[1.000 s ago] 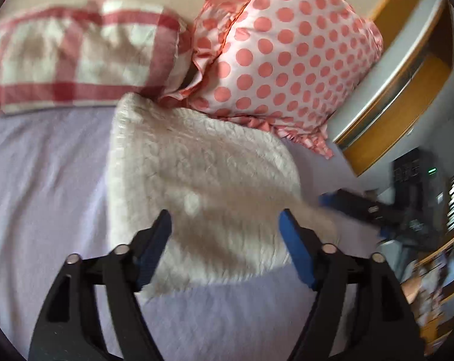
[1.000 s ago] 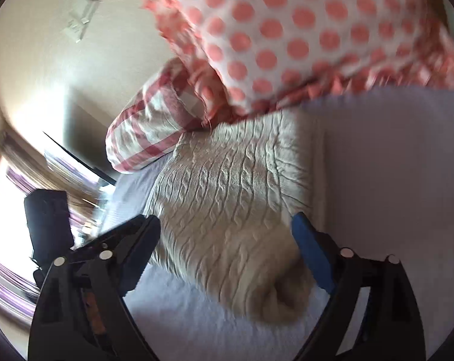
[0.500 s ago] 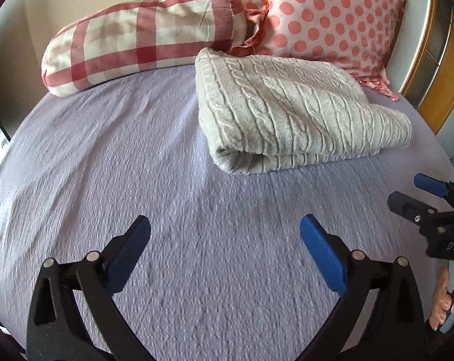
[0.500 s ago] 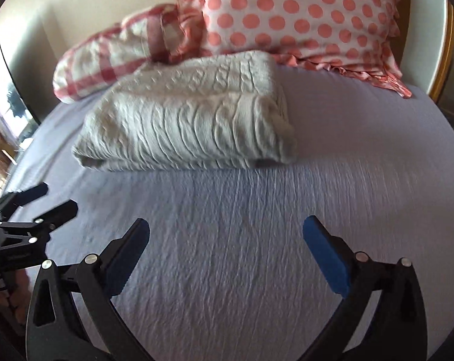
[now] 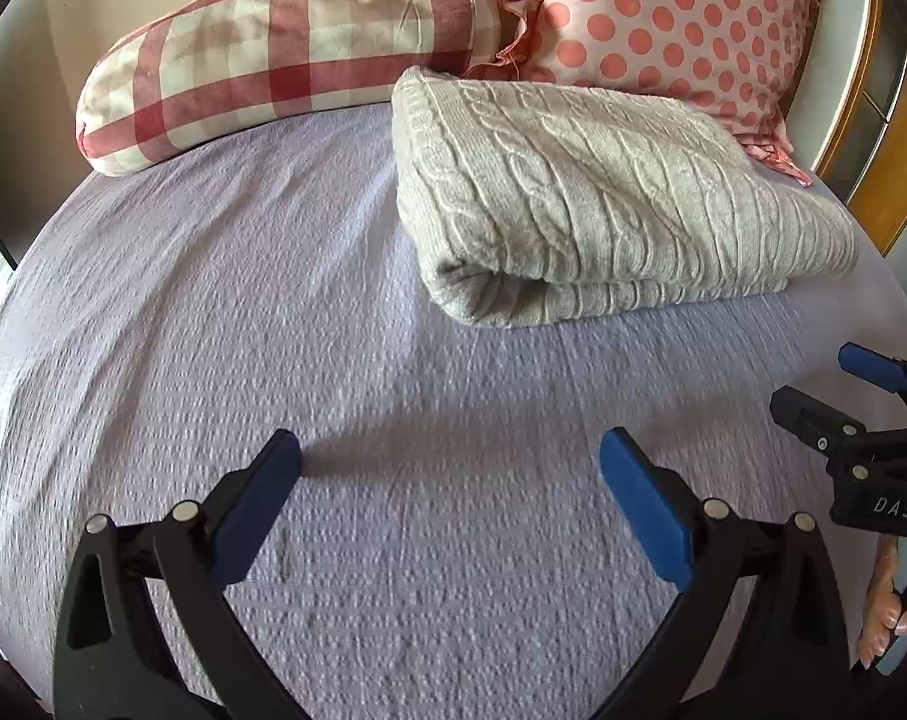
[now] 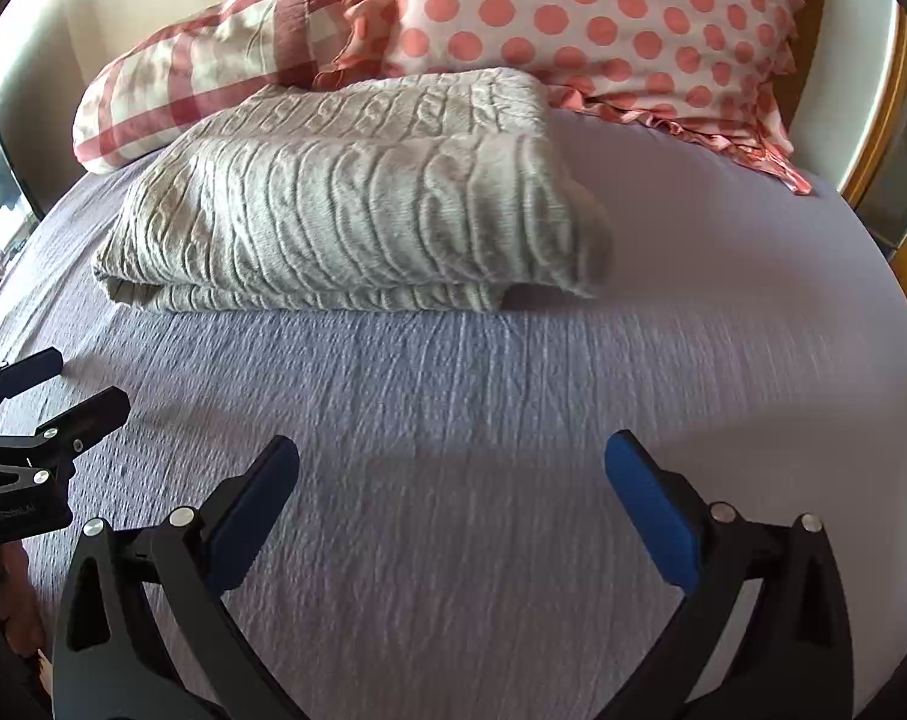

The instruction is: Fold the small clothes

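A cream cable-knit sweater [image 5: 603, 204] lies folded in a thick rectangle on the lilac bedspread [image 5: 273, 360], close to the pillows. It also shows in the right wrist view [image 6: 357, 210]. My left gripper [image 5: 450, 474] is open and empty, hovering over the bedspread well in front of the sweater. My right gripper [image 6: 453, 468] is open and empty too, also well short of the sweater. Each gripper shows at the edge of the other's view: the right one [image 5: 837, 396] and the left one [image 6: 63, 387].
A red-and-cream checked pillow [image 5: 285, 48] and a pink polka-dot pillow [image 5: 663, 18] lean against the wall behind the sweater. A wooden bed frame edge [image 5: 891, 138] runs along the right. The bedspread [image 6: 513, 390] stretches between grippers and sweater.
Both grippers have pulled back from the folded sweater, which they were right over a second ago. The sweater now lies alone on the bed. Both grippers stayed open.
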### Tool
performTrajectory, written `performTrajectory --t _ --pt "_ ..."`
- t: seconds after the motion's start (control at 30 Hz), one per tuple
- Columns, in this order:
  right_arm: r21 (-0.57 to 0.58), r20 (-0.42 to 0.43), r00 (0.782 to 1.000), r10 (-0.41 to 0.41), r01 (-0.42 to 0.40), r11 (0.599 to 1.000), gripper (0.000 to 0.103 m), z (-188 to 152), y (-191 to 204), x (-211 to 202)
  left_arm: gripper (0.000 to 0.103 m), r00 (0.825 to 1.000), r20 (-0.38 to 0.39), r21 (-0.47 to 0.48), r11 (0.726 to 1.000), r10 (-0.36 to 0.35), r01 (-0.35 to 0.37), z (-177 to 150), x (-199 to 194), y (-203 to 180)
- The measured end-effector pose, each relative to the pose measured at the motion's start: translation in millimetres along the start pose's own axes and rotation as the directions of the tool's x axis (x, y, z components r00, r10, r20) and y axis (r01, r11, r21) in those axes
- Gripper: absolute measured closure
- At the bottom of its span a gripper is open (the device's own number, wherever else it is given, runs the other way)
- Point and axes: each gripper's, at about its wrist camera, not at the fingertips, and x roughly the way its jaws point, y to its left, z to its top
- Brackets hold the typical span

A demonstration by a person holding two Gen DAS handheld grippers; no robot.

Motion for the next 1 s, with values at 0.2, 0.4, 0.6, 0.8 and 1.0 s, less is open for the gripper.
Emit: performTrajectory --t 0.2,0.4,0.6,0.8,1.0 --pt "-0.007 -0.021 1.0 0.004 -0.004 1.0 0.001 0.2 3.0 4.2 0.002 1.0 -0.013 0.026 0.999 0.022 -0.022 0.5 2.9 -4.6" --pt "-0.007 -0.019 1.0 0.002 -0.002 1.0 0.001 -0.3 2.4 4.1 0.002 1.0 -0.015 0.022 0.999 0.024 -0.024 1.4 3.7 -3.8" --pt "-0.008 -0.019 1.0 0.003 -0.003 1.0 0.001 -0.4 2.1 4.4 0.002 1.0 -0.015 0.022 0.999 0.025 -0.025 1.5 3.2 -3.6" --pt "-0.008 -0.018 1.0 0.003 -0.003 1.0 0.001 -0.5 2.4 4.4 0.002 1.0 -0.016 0.02 0.999 0.026 -0.025 1.1 3.1 -4.0" --pt "-0.007 -0.018 1.0 0.002 -0.002 1.0 0.001 -0.5 2.5 4.3 0.002 1.0 -0.015 0.018 0.999 0.028 -0.027 0.8 2.8 -4.2"
